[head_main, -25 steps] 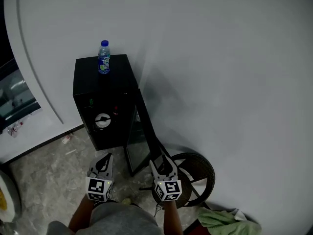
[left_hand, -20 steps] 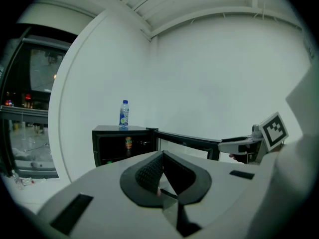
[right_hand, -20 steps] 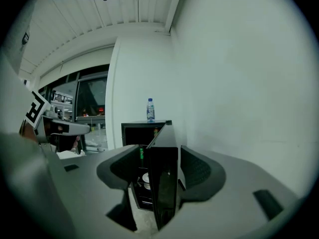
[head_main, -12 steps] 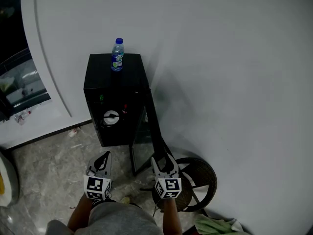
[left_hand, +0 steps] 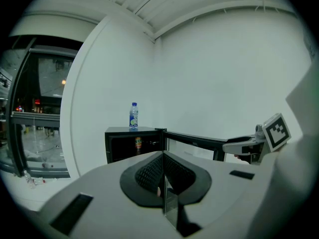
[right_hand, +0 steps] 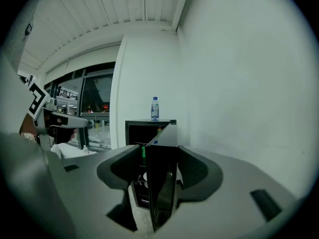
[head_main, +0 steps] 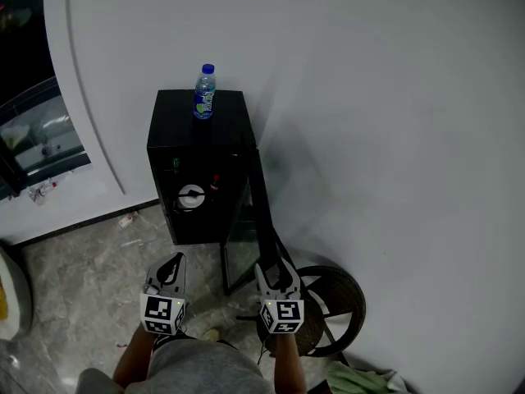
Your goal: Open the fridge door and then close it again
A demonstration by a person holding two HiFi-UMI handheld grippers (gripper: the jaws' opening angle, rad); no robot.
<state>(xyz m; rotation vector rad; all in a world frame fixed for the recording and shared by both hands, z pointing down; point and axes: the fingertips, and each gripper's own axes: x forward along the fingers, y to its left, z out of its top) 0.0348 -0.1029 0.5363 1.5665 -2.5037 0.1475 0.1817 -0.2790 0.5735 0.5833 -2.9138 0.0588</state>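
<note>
My right gripper [head_main: 271,268] clamped on the free edge of the open door [head_main: 244,235], fridge [head_main: 197,138] ahead of both grippers, bottle [head_main: 205,93] upright on its top, my left gripper [head_main: 173,263] beside the right, jaws pressed together, empty, short of the fridge.

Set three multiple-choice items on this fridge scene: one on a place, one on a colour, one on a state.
1. Where is the water bottle? A on the floor; B on top of the fridge; C on a chair.
2. The bottle's cap is: A red; B blue; C yellow.
3. The fridge door is: A open; B shut; C taken off.

Answers: 1 B, it stands upright on the black top. 2 B, the cap shows blue. 3 A, the door is swung out, its edge between the right gripper jaws.
</note>
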